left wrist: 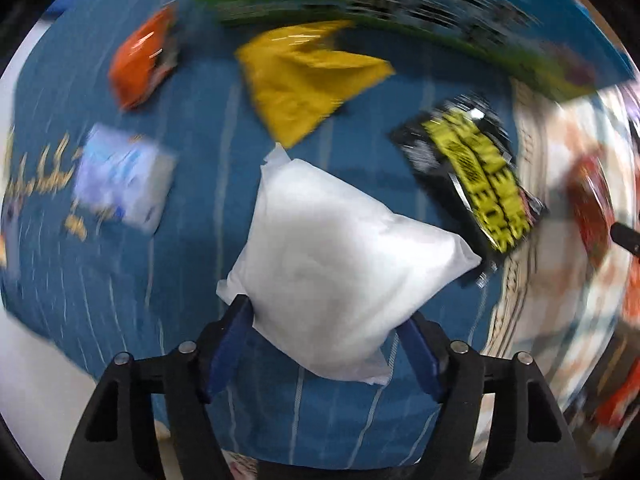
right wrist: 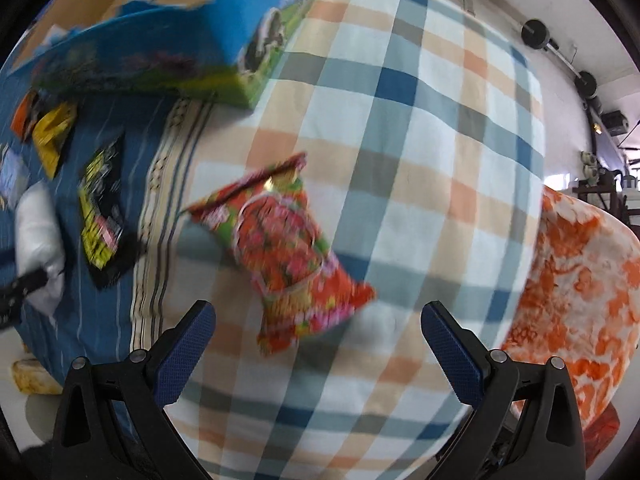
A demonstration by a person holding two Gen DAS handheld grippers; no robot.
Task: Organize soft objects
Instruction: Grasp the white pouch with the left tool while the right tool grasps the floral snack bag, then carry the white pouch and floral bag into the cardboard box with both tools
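My left gripper is shut on a white puffy pouch and holds it above the blue striped cloth; the pouch also shows in the right wrist view. On that cloth lie a yellow packet, an orange packet, a pale blue packet and a black-and-yellow packet. My right gripper is open, just in front of a red snack bag on the plaid cloth.
A blue and green cardboard box stands at the back, also in the left wrist view. An orange-and-white patterned cushion lies at the right. The view is motion-blurred.
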